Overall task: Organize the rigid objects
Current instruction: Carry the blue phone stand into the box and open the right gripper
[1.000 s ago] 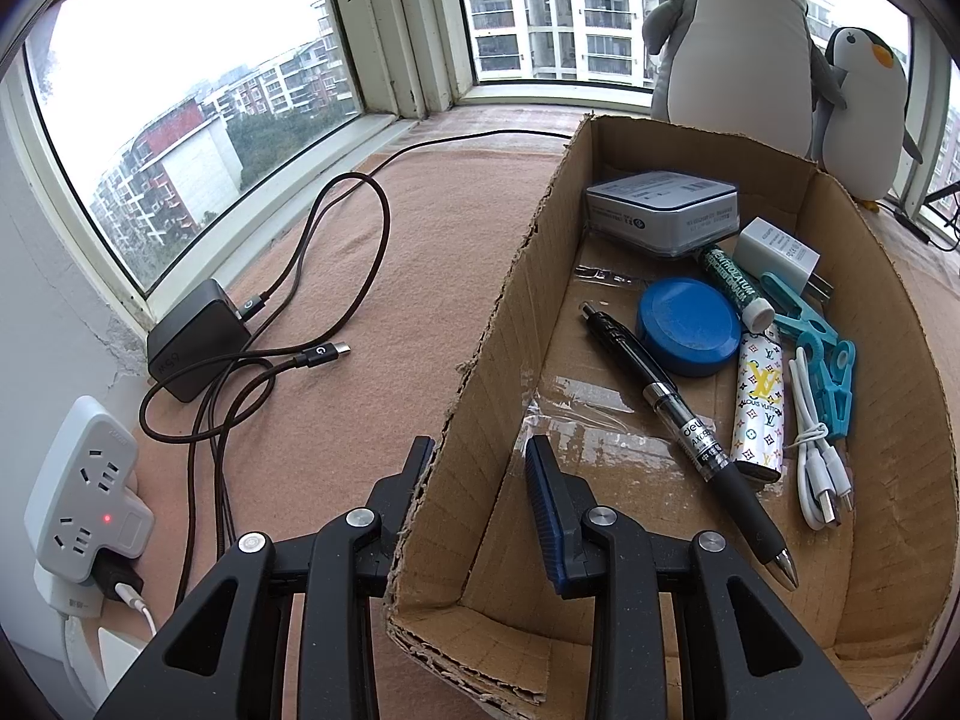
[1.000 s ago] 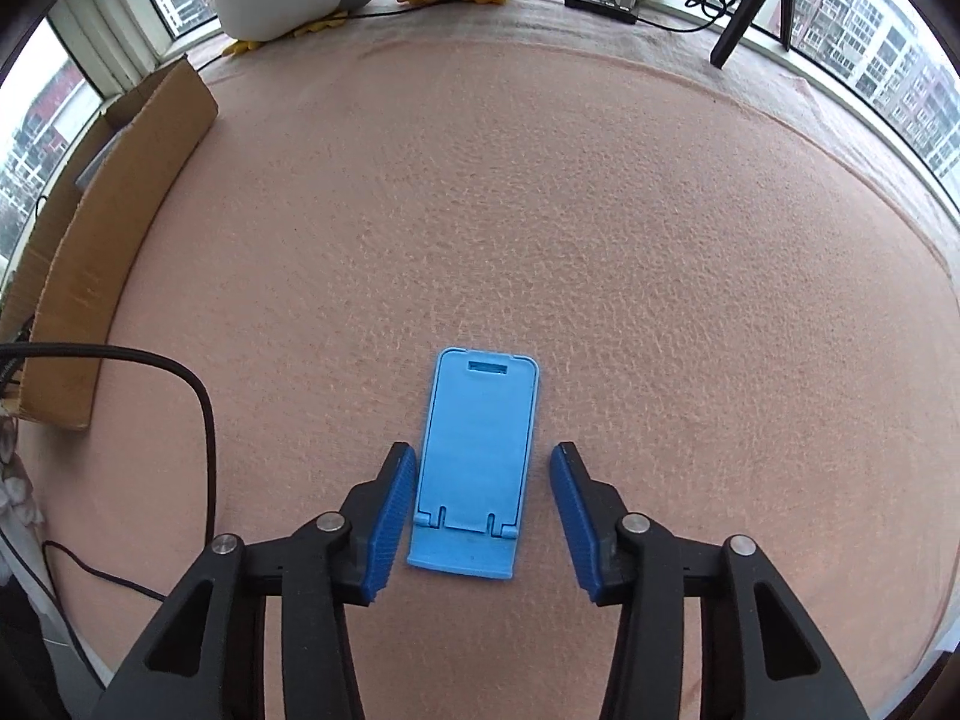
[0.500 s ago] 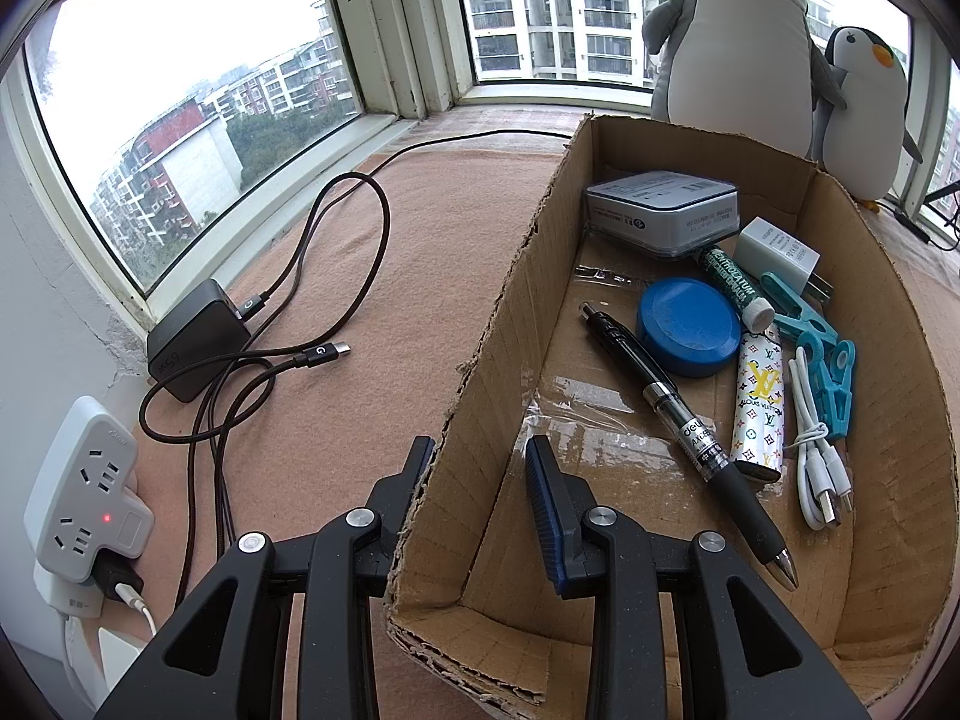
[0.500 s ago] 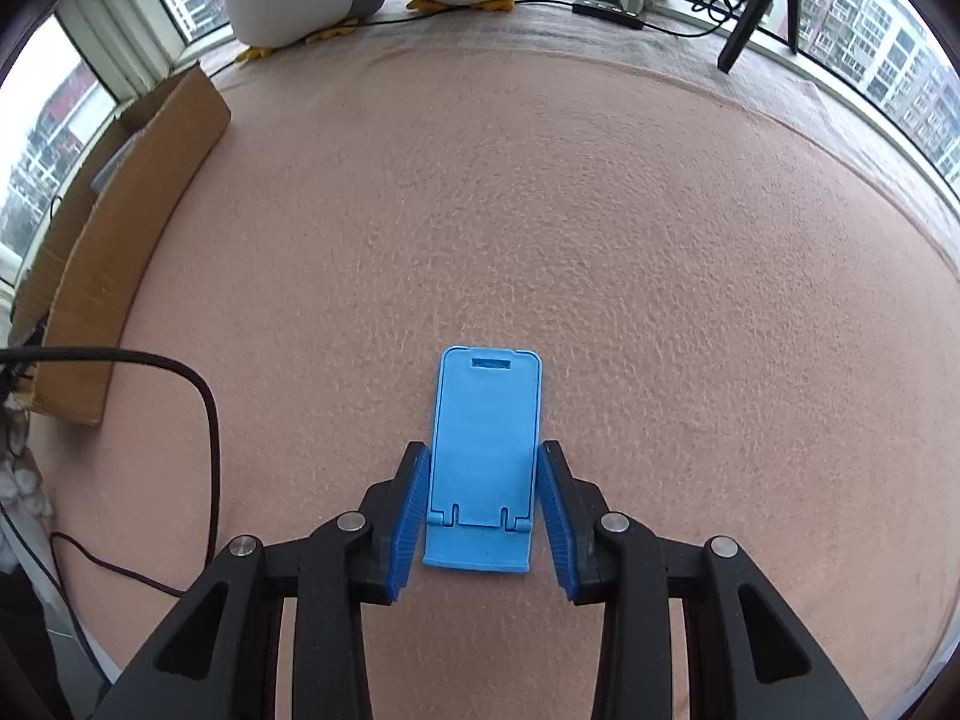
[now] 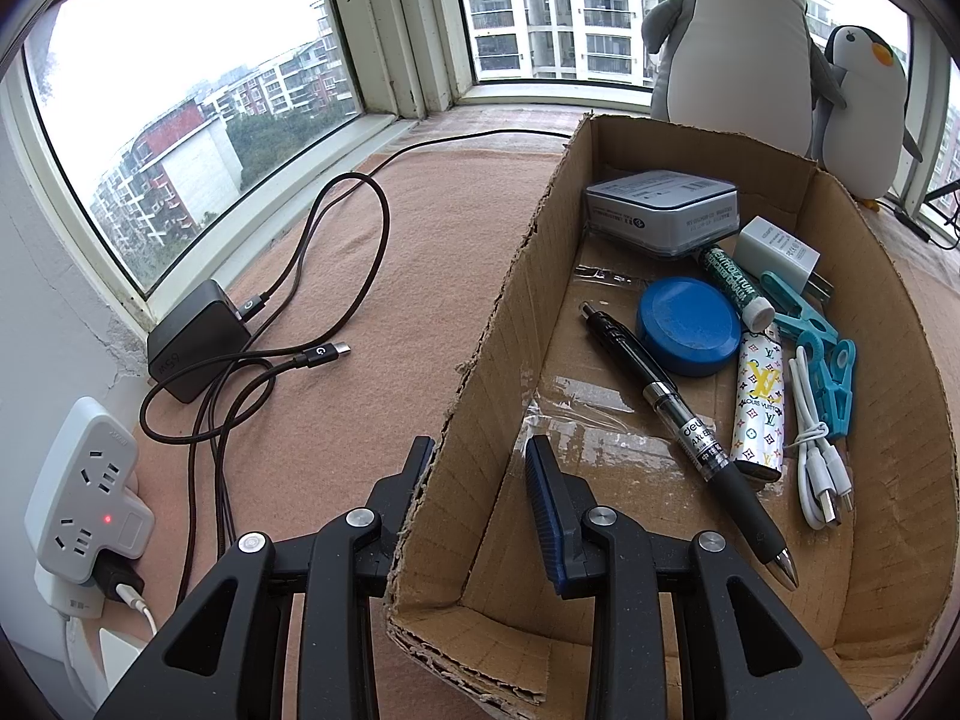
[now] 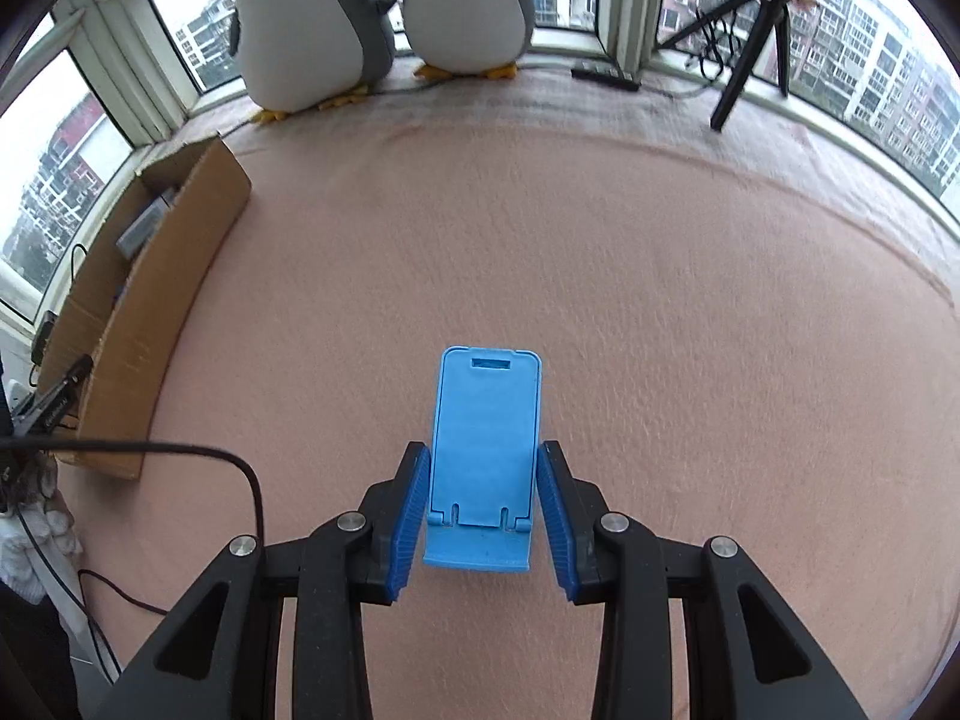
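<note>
R gripper (image 6: 483,510): I have the blue pads clamped on both long sides of the blue phone stand (image 6: 485,456), jaws just closed in; stand tilts up off the pink blanket (image 6: 660,300). L gripper (image 5: 480,498): clenched on the near-left wall of the cardboard box (image 5: 498,360), one finger outside, one inside. Box sits at blanket's left edge; inside: pen (image 5: 684,426), blue round lid (image 5: 688,334), white cable (image 5: 819,462), grey case (image 5: 660,210).

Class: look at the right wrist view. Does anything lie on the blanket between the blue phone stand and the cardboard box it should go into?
Nothing visible does. The right gripper grips the blue phone stand; bare blanket stretches from it to the cardboard box. Only a black cable lies lower left, off the direct line.
</note>
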{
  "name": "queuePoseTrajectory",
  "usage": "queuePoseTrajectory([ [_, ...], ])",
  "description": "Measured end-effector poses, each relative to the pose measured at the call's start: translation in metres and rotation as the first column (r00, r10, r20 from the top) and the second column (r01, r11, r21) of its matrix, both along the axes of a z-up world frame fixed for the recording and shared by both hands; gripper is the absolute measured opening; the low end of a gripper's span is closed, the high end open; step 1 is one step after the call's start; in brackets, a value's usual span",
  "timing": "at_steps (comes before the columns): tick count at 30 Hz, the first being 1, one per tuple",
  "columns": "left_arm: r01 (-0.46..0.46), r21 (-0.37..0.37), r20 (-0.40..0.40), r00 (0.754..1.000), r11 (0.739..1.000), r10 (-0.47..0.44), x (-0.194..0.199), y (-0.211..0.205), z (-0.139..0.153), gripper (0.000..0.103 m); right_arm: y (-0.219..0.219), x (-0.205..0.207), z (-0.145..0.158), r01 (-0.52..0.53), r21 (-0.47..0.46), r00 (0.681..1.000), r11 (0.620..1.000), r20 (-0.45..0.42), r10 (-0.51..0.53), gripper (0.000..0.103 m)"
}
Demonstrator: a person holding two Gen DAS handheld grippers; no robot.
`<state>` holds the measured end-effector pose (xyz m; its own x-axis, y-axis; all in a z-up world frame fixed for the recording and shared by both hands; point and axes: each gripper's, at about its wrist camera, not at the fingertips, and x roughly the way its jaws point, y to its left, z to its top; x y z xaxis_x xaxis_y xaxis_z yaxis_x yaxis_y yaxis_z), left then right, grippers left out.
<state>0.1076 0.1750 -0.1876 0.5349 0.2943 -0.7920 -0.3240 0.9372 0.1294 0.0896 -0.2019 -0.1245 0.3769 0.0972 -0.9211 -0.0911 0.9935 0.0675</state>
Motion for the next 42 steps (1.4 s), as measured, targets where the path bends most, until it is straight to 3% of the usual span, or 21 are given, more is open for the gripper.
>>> queuePoseTrajectory([
  [11, 0.000, 0.000, 0.000, 1.000, 1.000, 0.000, 0.000, 0.000, 0.000, 0.033, 0.053, 0.028, 0.048, -0.124, -0.013, 0.982, 0.992, 0.139, 0.124, 0.033],
  [20, 0.000, 0.000, 0.000, 1.000, 1.000, 0.000, 0.000, 0.000, 0.000, 0.033, 0.110, 0.043, 0.069, -0.264, 0.062, 0.949, 0.963, 0.197, 0.247, 0.033],
  [33, -0.001, 0.000, 0.002, 1.000, 1.000, 0.001, -0.001, 0.000, 0.000, 0.033, 0.185, 0.055, 0.067, -0.415, 0.158, 0.902, 0.896, 0.198, 0.383, 0.033],
  [42, -0.003, -0.001, 0.003, 1.000, 1.000, 0.003, 0.000, 0.000, 0.000, 0.033, 0.229, 0.062, 0.054, -0.482, 0.145, 0.871, 0.864, 0.186, 0.455, 0.033],
])
